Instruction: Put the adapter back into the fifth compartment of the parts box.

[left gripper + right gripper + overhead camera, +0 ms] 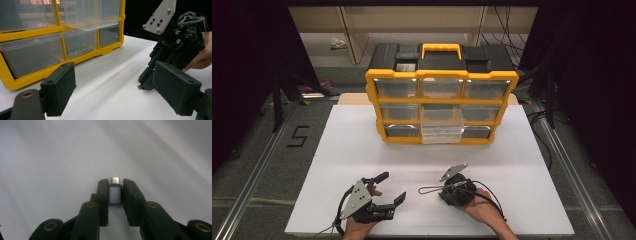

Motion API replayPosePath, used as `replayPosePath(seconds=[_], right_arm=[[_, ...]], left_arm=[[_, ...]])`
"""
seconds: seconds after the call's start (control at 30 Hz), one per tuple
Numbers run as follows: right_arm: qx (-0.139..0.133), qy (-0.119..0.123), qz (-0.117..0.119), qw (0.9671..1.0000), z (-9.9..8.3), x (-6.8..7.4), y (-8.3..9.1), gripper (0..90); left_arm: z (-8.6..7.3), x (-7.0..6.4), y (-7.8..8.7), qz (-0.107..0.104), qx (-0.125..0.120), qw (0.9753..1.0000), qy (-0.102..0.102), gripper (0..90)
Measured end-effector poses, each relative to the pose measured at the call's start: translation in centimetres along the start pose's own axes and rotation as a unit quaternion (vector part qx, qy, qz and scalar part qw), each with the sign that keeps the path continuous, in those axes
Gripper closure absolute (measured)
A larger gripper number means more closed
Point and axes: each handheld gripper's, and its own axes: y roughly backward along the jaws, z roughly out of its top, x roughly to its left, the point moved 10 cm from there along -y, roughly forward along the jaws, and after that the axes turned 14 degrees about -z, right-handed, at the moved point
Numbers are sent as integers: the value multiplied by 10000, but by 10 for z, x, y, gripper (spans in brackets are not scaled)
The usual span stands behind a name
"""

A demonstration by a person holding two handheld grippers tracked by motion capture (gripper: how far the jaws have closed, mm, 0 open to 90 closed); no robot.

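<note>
One small white piece with a metal tip point(115, 192) sits clamped in the right tongs point(115, 185), low over the white counter point(362, 150). Left tongs point(113, 85) gape apart, idle. Pickup looks done; carrying it to the organizer's pulled-out middle drawer point(442, 134) probably remains.

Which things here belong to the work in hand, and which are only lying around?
Belonging to the work:
- small metal-tipped piece, clamped in the right gripper
- left gripper, open
- yellow drawer organizer, its lower middle drawer pulled out

Lying about:
- crumpled item on the floor
- cables behind
</note>
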Motion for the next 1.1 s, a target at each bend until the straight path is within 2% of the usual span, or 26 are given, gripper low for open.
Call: replayPosePath(seconds=[0.2, 0.4, 0.53, 1.1], right_arm=[[-103, 25, 11, 9999, 3, 1, 4, 761], [-479, -86, -74, 9988, 15, -2, 18, 761], [-605, -104, -89, 9981, 18, -2, 21, 761], [-931, -115, -94, 9955, 27, -3, 32, 760]], left_arm=[[0, 0, 0, -4, 1, 10000, -10, 181], [0, 0, 0, 1, -5, 10000, -15, 182], [0, 0, 0, 2, -4, 10000, -15, 182], [0, 0, 0, 10, -6, 10000, -9, 185]])
